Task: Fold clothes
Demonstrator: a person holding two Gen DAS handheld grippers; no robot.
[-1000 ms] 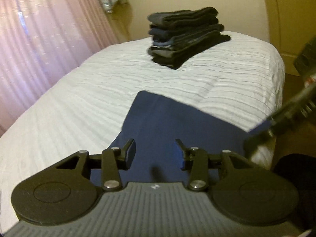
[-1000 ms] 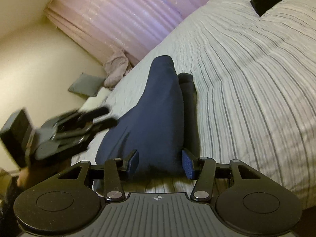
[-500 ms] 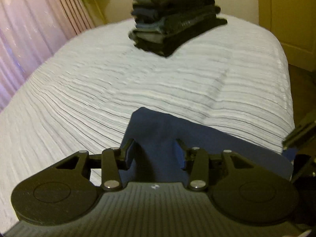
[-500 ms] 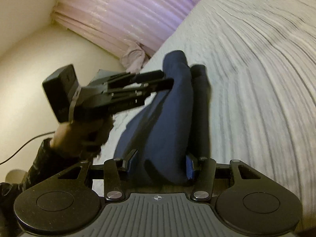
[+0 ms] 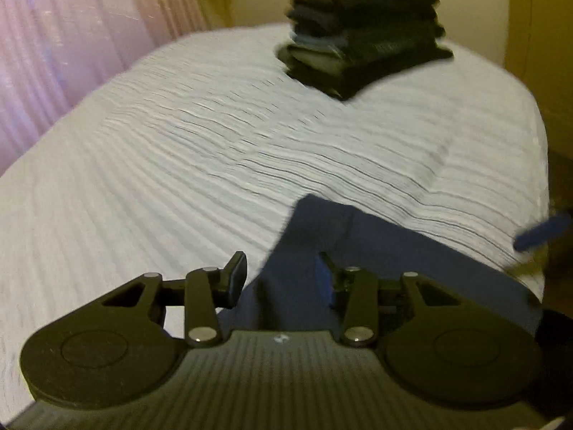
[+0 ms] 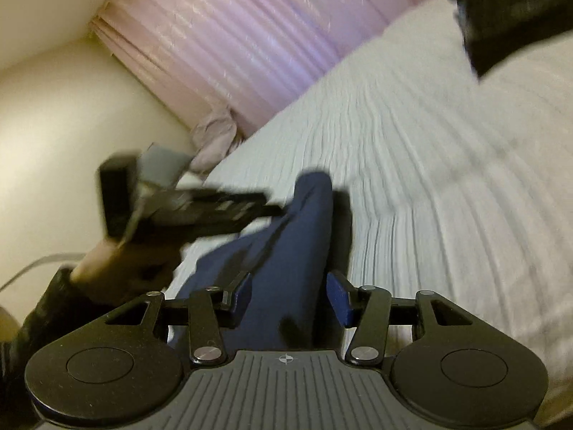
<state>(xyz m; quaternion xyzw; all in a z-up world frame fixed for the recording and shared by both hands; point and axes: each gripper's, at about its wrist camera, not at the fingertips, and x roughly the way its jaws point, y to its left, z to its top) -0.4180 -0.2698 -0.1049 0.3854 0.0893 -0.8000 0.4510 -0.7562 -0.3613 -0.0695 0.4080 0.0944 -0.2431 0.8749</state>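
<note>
A folded navy garment lies near the front edge of the white striped bed. It also shows in the right wrist view, long and narrow. My left gripper is open, hovering over the garment's left end. My right gripper is open over the garment's near end. The left gripper also shows in the right wrist view, blurred, held above the garment's left side. A blue pad of the right gripper shows blurred at the right edge of the left wrist view.
A stack of dark folded clothes sits at the far end of the bed, also in the right wrist view. Pink curtains hang on the left. A grey pillow and pink cloth lie near the wall.
My left gripper has swung left, so the garment sits under its right finger. My right gripper has tilted, with the stack now in its upper right. Both stay open.
</note>
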